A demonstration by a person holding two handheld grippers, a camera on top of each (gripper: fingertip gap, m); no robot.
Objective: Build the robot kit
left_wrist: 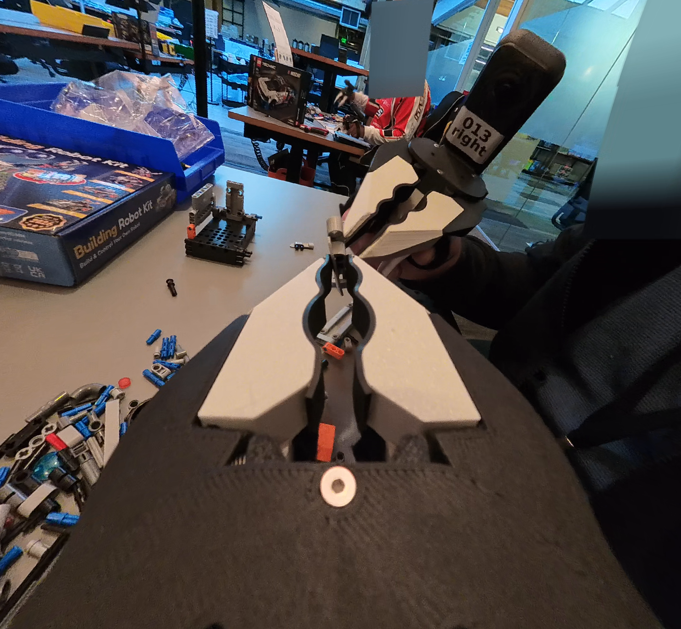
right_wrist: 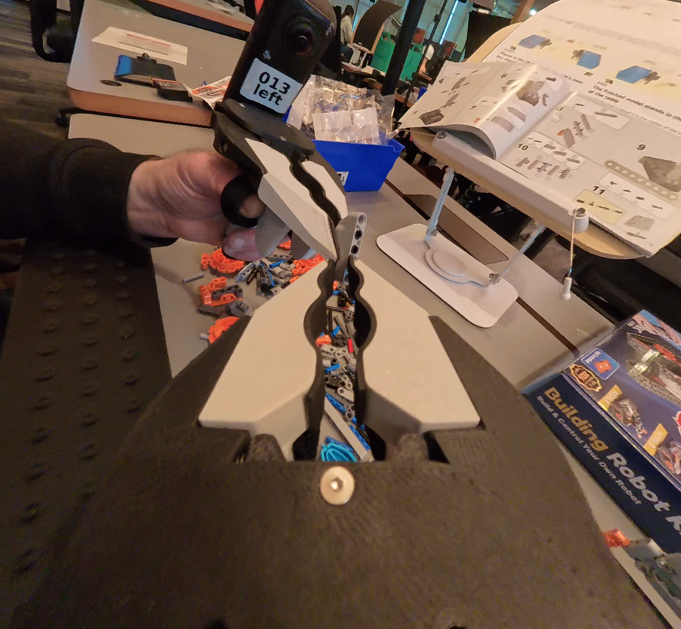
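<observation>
In the left wrist view, the left claw (left_wrist: 337, 268) is pinched tight on the low end of a small grey piece (left_wrist: 336, 239), held up in the air above the grey table (left_wrist: 92, 316). The right claw (left_wrist: 344, 233) comes in from the right and grips the top end of the same piece, so both claws share it, likely to keep it steady. Back on the table stands a small black and grey build (left_wrist: 221, 228), with a big blue box (left_wrist: 73, 206) at the left edge and a blue bin (left_wrist: 121, 139) of plastic bags behind it. A heap of loose blue and grey pieces (left_wrist: 55, 438) lies near the front left edge, close enough to reach. In the right wrist view, the right claw (right_wrist: 341, 268) is closed on the grey piece (right_wrist: 352, 233), and the left claw (right_wrist: 333, 239), held by a hand (right_wrist: 184, 198), clamps it from the left. An open booklet (right_wrist: 552, 125) rests tilted on a white stand (right_wrist: 442, 272) by the right side, so its pages are easy to see. More loose pieces (right_wrist: 258, 279) lie below the claws.
</observation>
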